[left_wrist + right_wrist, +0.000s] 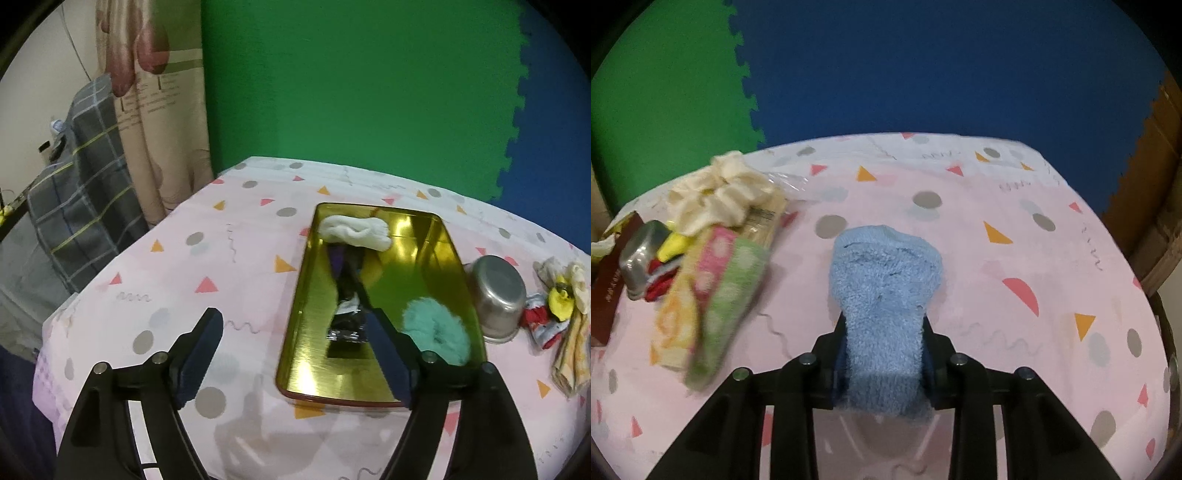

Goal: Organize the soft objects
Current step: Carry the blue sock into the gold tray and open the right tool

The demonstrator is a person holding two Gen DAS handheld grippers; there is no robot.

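My left gripper [295,332] stands open with nothing between its fingers, low over the near left rim of a gold metal tray [314,369]. Inside the tray lie a white fluffy sock [354,230] at the far end and a teal fluffy piece [436,332] at the near right, partly hidden by my right-hand finger. My right gripper [884,332] is shut on a light blue fluffy sock [886,266], whose free end sticks forward over the pink tablecloth.
A steel pot [498,295] lies on its side right of the tray, with a heap of small cloths [561,295] beyond it. In the right wrist view the heap shows cream fabric [720,195] and dotted pink and green cloths [720,295]. Green and blue foam mats back the table.
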